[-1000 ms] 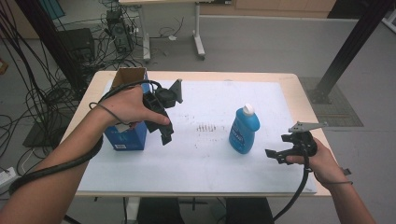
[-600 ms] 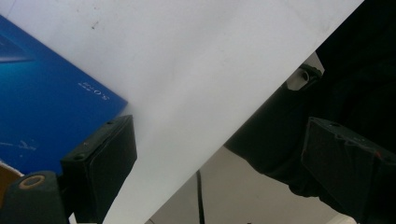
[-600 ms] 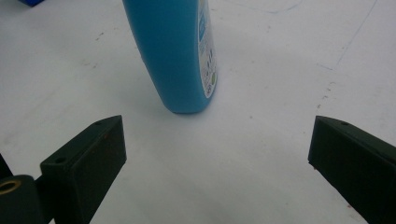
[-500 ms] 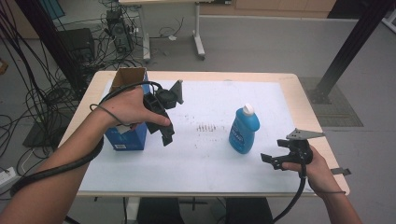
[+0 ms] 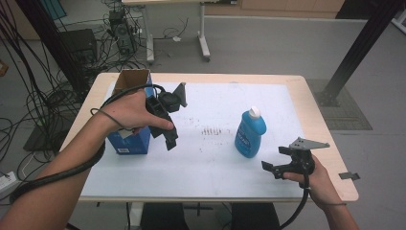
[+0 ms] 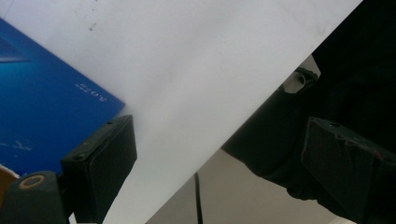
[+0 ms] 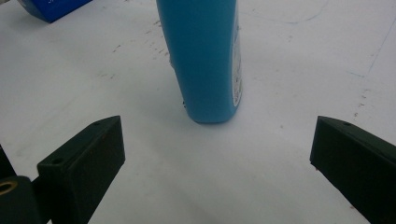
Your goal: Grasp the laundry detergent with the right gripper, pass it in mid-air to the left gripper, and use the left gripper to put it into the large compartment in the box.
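Box at table's left side; bottle upright right of centre, well apart from box.

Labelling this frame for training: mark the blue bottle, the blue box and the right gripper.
blue bottle [image 5: 249, 136]: high view, middle of its body.
blue box [image 5: 128, 143]: high view, its blue front face.
right gripper [image 5: 274, 160]: high view, midway between its open fingertips.

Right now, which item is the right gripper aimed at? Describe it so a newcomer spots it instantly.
On the white mat covering the wooden table, look right of centre, just ahead of the open right gripper. There stands an upright blue plastic bottle. Its white cap and rounded shape set it apart from the open-topped blue cardboard box at the left.
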A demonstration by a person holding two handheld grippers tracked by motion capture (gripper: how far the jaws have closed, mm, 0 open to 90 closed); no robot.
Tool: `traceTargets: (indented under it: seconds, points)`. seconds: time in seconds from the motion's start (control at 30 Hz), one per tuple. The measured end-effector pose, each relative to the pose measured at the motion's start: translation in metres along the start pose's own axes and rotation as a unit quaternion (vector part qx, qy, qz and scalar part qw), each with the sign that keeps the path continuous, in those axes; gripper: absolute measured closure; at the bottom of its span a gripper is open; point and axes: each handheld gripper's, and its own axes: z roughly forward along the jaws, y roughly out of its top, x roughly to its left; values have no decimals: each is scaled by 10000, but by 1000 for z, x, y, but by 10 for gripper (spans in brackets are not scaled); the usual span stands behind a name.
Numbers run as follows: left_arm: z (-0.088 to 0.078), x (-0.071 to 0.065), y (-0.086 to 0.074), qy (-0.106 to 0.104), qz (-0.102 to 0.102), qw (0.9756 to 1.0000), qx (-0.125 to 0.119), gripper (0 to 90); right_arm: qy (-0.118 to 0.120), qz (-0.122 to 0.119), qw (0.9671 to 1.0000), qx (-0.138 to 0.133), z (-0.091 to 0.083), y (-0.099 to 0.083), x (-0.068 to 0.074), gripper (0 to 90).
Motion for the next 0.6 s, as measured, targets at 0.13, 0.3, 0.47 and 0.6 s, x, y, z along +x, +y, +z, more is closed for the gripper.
traceTargets:
  seconds: [0.13, 0.3, 0.47, 0.6]
  points:
    - [-1, 0, -1, 7, 4, 10000, -8, 106, -28, -42, 10000, -71, 2, -2, 3, 28]
    - [-2, 0, -1, 10, 4, 10000, -4, 106, -62, -58, 9998, -169, 4, -4, 5, 27]
    - [-2, 0, -1, 3, 0, 10000, -17, 106, -125, -106, 9995, -252, 8, -6, 7, 27]
    - [0, 0, 0, 0, 1, 10000, 12, 106, -119, -135, 9993, -317, 13, -9, 10, 25]
